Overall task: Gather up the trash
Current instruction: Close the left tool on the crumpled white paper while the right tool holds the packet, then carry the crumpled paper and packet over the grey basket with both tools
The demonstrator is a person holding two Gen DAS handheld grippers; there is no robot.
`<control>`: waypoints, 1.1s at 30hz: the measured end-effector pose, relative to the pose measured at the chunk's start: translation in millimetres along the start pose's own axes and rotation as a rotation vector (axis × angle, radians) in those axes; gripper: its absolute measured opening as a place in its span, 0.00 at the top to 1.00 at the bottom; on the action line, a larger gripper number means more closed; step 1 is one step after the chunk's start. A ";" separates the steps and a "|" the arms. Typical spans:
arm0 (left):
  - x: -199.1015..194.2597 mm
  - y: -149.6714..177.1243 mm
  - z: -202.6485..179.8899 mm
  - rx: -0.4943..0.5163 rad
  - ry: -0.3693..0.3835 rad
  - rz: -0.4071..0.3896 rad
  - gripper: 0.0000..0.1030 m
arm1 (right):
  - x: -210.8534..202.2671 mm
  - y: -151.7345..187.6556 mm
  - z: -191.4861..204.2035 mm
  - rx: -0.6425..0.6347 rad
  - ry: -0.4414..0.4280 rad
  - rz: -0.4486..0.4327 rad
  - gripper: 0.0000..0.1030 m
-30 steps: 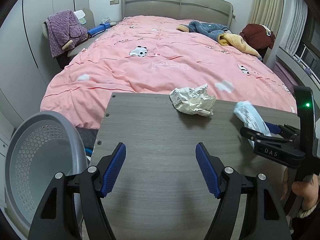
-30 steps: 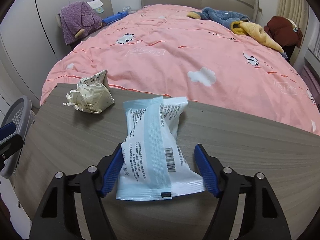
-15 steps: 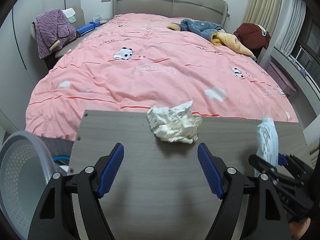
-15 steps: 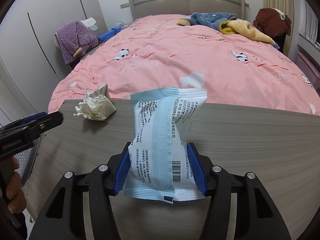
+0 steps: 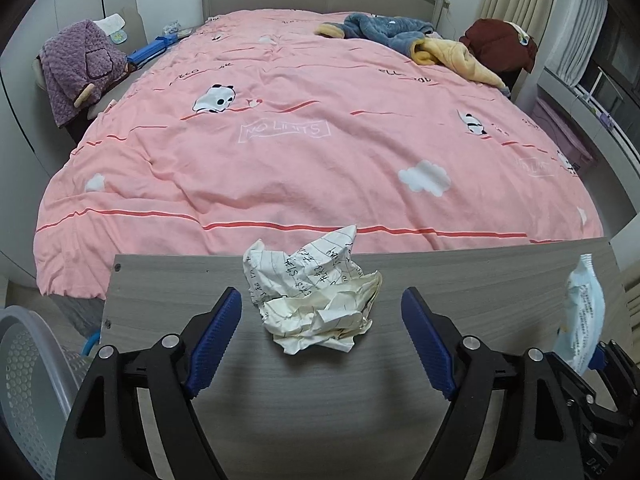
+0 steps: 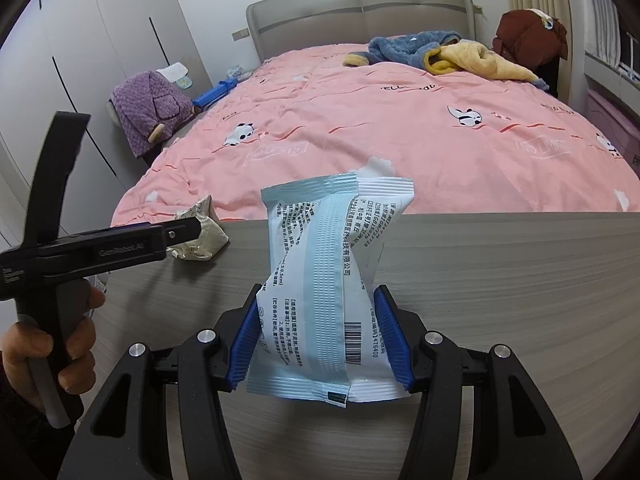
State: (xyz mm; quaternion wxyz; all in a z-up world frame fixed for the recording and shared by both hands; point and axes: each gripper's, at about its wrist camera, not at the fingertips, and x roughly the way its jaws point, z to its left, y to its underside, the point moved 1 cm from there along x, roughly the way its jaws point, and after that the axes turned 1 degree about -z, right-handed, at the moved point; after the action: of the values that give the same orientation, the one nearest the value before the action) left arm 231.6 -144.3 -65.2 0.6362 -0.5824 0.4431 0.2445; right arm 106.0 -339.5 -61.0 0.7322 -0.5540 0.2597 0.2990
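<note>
A crumpled ball of lined paper point(image 5: 316, 300) lies on the grey wooden table point(image 5: 320, 408) near its far edge. My left gripper point(image 5: 322, 320) has its jaws opening wide on either side of the ball, blue pads clear of it. In the right wrist view the same paper ball point(image 6: 202, 234) shows partly behind the left gripper's finger. My right gripper point(image 6: 318, 340) is shut on a light blue and white plastic wrapper point(image 6: 324, 284), held upright above the table. That wrapper point(image 5: 584, 316) also appears at the right edge of the left wrist view.
A grey perforated bin point(image 5: 28, 380) stands on the floor left of the table. Beyond the table's far edge is a bed with a pink duvet point(image 5: 312, 132). A person's hand point(image 6: 48, 356) grips the left tool's handle.
My left gripper has moved over to the paper ball, which now sits between its fingers, and its jaws have widened. The right gripper has lifted and turned the wrapper more upright.
</note>
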 end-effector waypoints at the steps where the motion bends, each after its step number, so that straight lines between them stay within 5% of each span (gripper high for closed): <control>1: 3.7 -0.3 0.4 -0.001 -0.004 0.007 0.24 | -1.4 0.4 -0.8 0.003 -0.002 -0.003 0.47; 11: 31.8 -2.5 1.2 -0.028 -0.014 0.051 0.24 | -5.3 0.4 -4.4 0.017 -0.018 -0.013 0.47; 17: 26.8 0.7 -0.1 -0.026 0.004 0.037 0.40 | -5.5 1.0 -3.5 0.019 -0.021 -0.010 0.47; 33: -62.6 60.2 27.4 -0.049 -0.029 -0.092 0.41 | -13.8 12.4 32.2 -0.015 -0.054 0.003 0.47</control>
State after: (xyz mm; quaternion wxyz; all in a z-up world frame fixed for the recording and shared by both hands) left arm 159.0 -93.0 -45.6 0.6385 -0.6140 0.4006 0.2342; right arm 89.1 -307.8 -51.3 0.7344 -0.5509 0.2384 0.3169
